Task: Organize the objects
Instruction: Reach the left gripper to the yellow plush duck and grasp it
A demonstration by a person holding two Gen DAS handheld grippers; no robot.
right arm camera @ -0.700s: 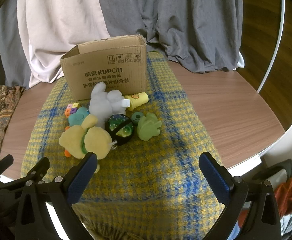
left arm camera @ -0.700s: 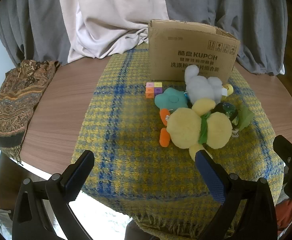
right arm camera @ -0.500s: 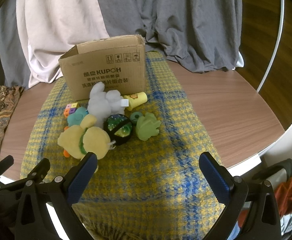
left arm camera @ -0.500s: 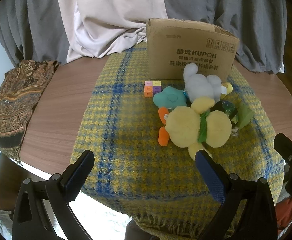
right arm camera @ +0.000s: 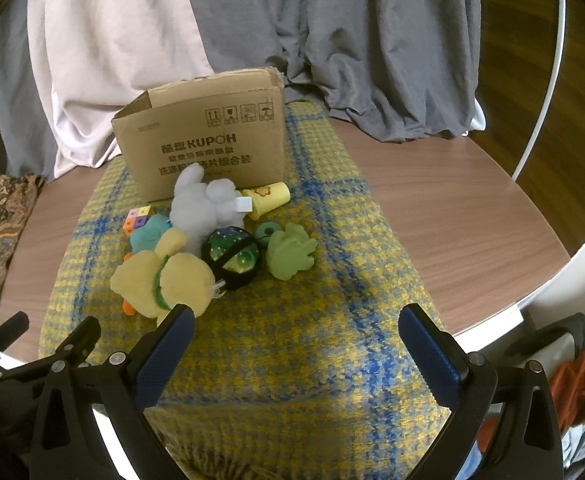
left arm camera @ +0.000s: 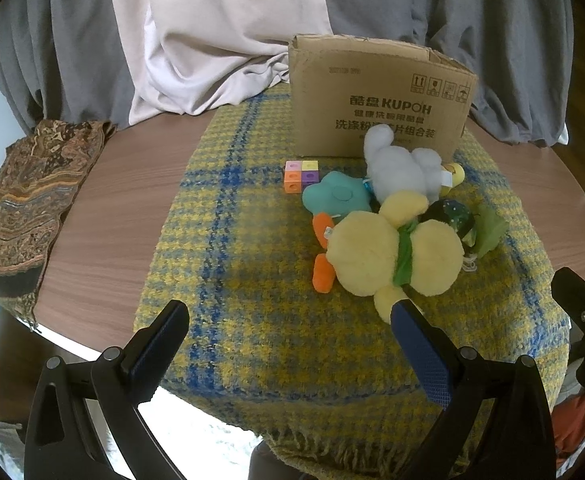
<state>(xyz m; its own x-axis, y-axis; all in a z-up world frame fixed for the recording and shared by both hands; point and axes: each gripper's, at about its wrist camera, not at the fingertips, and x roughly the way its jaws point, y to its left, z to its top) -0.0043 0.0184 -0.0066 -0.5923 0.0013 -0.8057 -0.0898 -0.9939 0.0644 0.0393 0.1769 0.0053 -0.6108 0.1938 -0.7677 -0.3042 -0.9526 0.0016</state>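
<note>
A pile of toys lies on a yellow and blue plaid cloth (left arm camera: 252, 280) in front of a brown cardboard box (left arm camera: 376, 96): a yellow plush duck (left arm camera: 376, 256), a grey plush (left arm camera: 400, 172), a teal toy (left arm camera: 336, 198), coloured cubes (left arm camera: 301, 176), a dark spotted ball (right arm camera: 232, 258), a green frog toy (right arm camera: 290, 250) and a yellow cup (right arm camera: 268, 196). My left gripper (left arm camera: 288, 320) is open and empty, near the cloth's front edge, just short of the duck. My right gripper (right arm camera: 292, 328) is open and empty, in front of the pile.
The cloth lies on a round wooden table (left arm camera: 132, 184). A patterned brown scarf (left arm camera: 28, 208) hangs over the table's left edge. Grey and white drapes (right arm camera: 252, 32) hang behind the box. The box also shows in the right wrist view (right arm camera: 204, 132).
Both views have shifted slightly, with the toys and box drifting a little in frame. Both grippers stay open and nothing on the table has moved.
</note>
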